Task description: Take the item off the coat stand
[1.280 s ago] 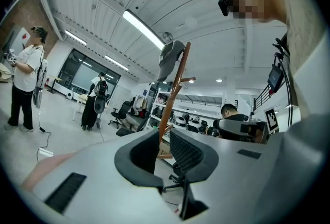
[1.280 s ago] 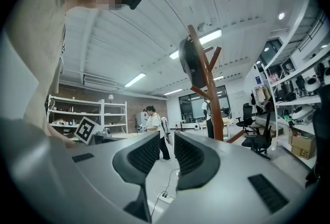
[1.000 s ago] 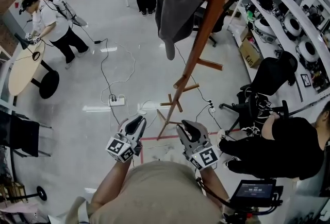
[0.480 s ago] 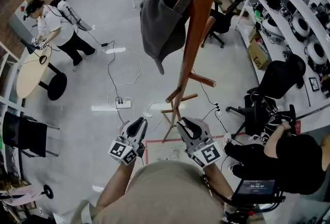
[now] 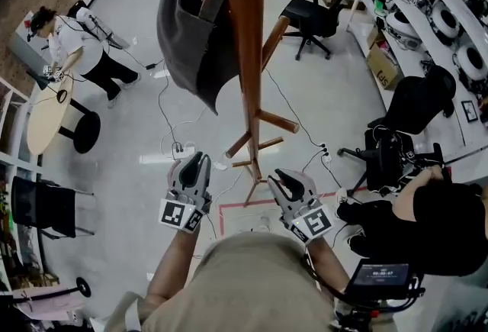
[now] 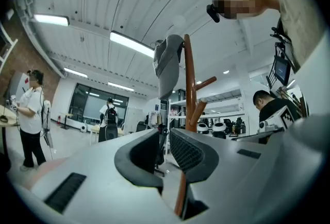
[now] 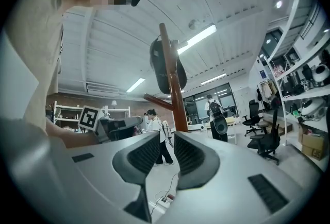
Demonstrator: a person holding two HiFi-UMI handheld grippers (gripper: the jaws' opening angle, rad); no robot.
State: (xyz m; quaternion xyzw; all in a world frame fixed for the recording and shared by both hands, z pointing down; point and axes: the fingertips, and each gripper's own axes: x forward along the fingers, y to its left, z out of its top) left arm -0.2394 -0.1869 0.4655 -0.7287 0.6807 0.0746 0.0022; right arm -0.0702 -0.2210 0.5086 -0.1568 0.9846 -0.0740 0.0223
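A tall wooden coat stand (image 5: 245, 40) rises right in front of me. A grey garment (image 5: 191, 33) hangs from a peg near its top, on the left side of the pole. My left gripper (image 5: 194, 161) is held low, to the left of the stand's base, its jaws a narrow gap apart with nothing between them. My right gripper (image 5: 284, 179) is to the right of the base, jaws apart and empty. In the left gripper view the garment (image 6: 167, 66) hangs high above the left gripper (image 6: 164, 138). The right gripper (image 7: 166, 140) also sits well below the garment (image 7: 161, 63).
A person (image 5: 72, 37) stands by a round table (image 5: 46, 113) at the far left. Another person in black (image 5: 431, 220) sits at the right beside office chairs (image 5: 400, 143). Shelves (image 5: 438, 14) line the right wall. A power strip and cables (image 5: 177, 149) lie on the floor.
I have come closer to the stand; its pole now fills the upper middle of the head view. Both grippers have moved forward toward its base, and the left one has risen.
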